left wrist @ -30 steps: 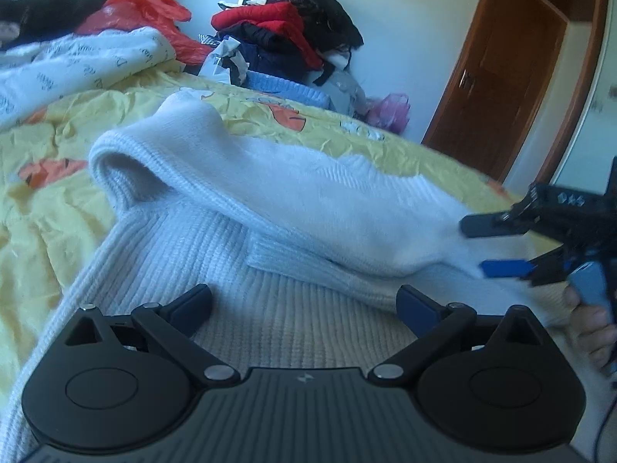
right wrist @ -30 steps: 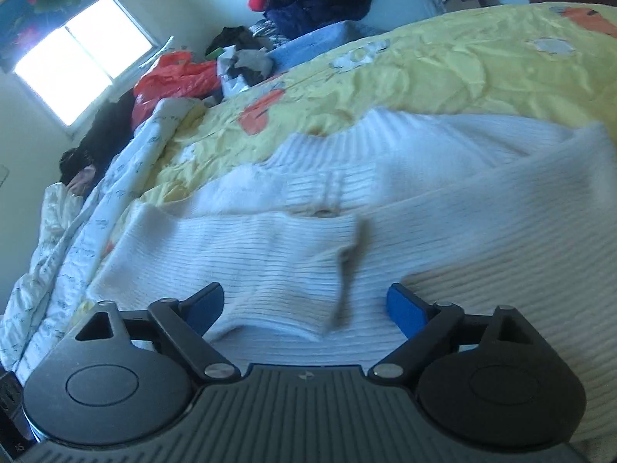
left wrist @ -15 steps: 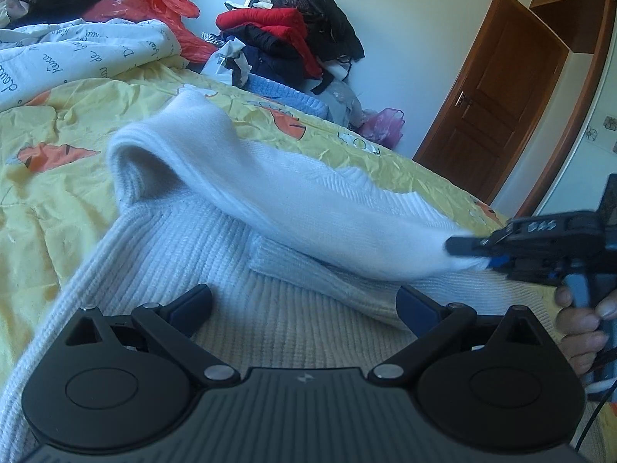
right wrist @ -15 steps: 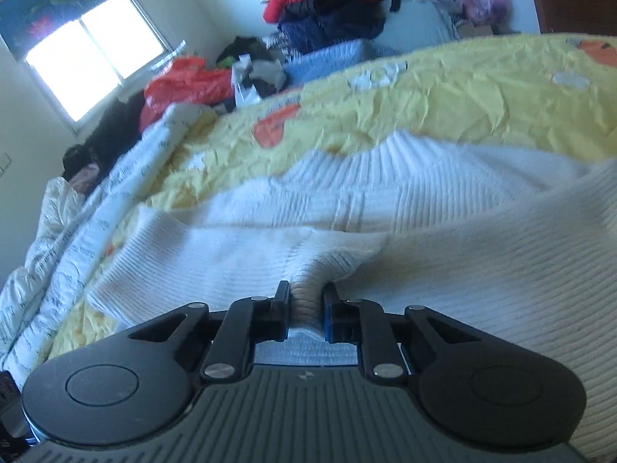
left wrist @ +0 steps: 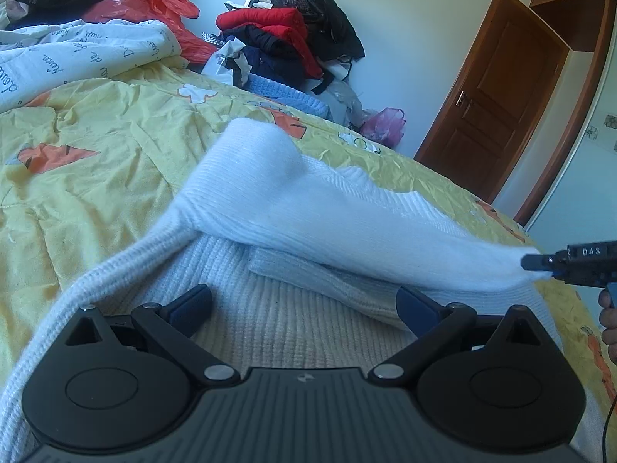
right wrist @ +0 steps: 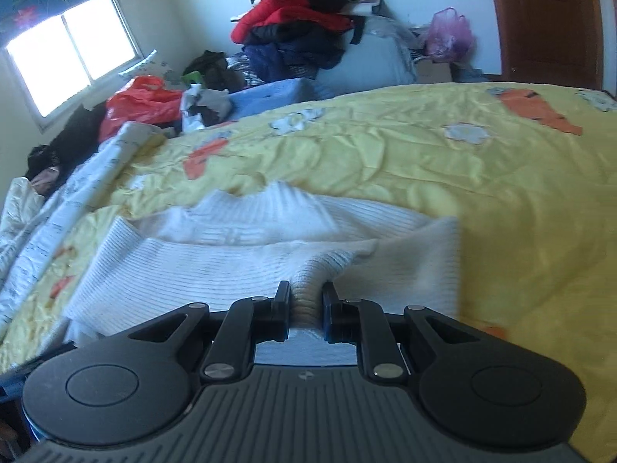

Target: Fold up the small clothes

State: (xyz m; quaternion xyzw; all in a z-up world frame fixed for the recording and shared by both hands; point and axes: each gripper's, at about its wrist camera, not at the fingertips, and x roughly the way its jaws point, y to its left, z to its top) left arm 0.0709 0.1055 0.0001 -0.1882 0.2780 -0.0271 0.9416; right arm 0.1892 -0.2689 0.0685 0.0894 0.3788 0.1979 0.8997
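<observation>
A white ribbed knit sweater (left wrist: 270, 320) lies on the yellow bedspread (left wrist: 96, 162). My left gripper (left wrist: 304, 305) is open and hovers low over the sweater's body. My right gripper (right wrist: 304, 308) is shut on the cuff of the sweater's sleeve (right wrist: 308, 270). In the left wrist view the right gripper (left wrist: 540, 266) is at the right edge, and the sleeve (left wrist: 347, 223) stretches lifted across the sweater toward it. The sweater's collar (right wrist: 285, 200) shows beyond the sleeve in the right wrist view.
A white printed quilt (left wrist: 77, 50) lies bunched at the bed's far left. A heap of red and dark clothes (left wrist: 285, 38) and a red plastic bag (left wrist: 154, 4) sit beyond the bed. A brown door (left wrist: 497, 104) is at the far right.
My right gripper closed on the sleeve cuff and pulled it up and to the right, drawing the sleeve taut across the sweater. My left gripper stayed open over the sweater's body.
</observation>
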